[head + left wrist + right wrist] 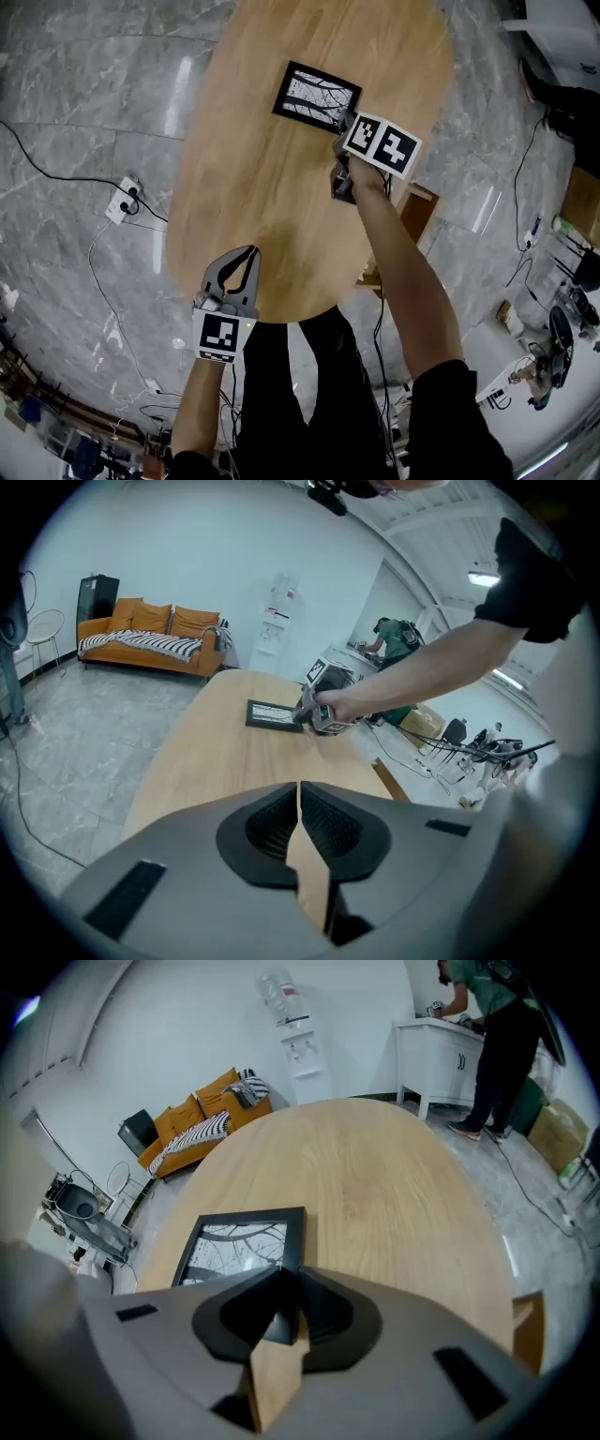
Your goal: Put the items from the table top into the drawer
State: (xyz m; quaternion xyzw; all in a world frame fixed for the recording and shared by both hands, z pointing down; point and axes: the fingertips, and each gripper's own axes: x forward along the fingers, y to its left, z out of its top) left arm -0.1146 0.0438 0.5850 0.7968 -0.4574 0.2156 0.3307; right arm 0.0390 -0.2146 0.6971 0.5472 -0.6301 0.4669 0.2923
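Black picture frame (314, 96): lies flat near far end of oval wooden table (253, 178). Right gripper (344, 129): pinches frame's near corner, likely to lift it drawerward. Left gripper (249, 253): jaws pressed together, empty, idle at near edge.

One oval wooden table (281, 216) fills the middle of the head view, and one black picture frame (316, 96) lies on it at upper centre. There are two grippers: the left gripper (248, 253) at lower left, the right gripper (340, 136) right of centre. One drawer (417, 211) shows at the table's right edge, one power strip (125, 199) on the floor at left. The left gripper view adds one orange sofa (150, 635) at upper left and one water dispenser (279, 611) at upper centre
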